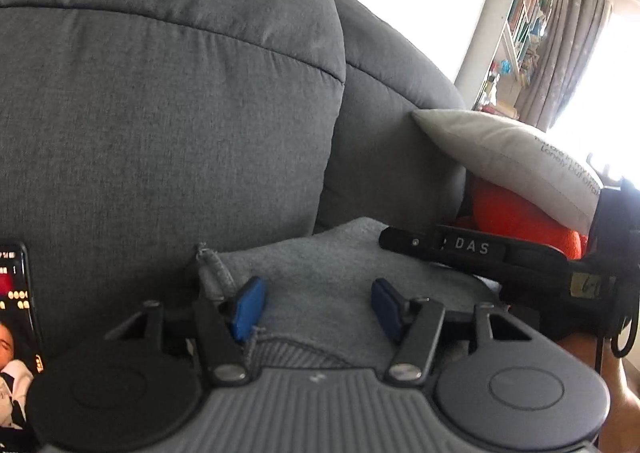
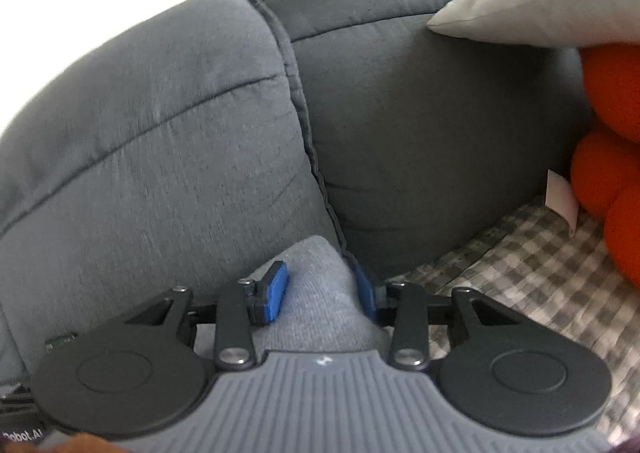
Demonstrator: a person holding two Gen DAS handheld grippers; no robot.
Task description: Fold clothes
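A grey knit garment lies on the sofa seat, its ribbed edge close to the camera. My left gripper is open just over it, the blue pads wide apart with cloth lying between and under them. A bunched bit of the garment sticks up by the left finger. In the right wrist view a thick fold of the same grey garment fills the gap of my right gripper, which is shut on it. The right gripper's black body shows at the right of the left wrist view.
Grey sofa back cushions rise straight ahead. A white pillow rests on an orange plush toy to the right. A lit phone stands at the left. A checked cloth covers the seat on the right.
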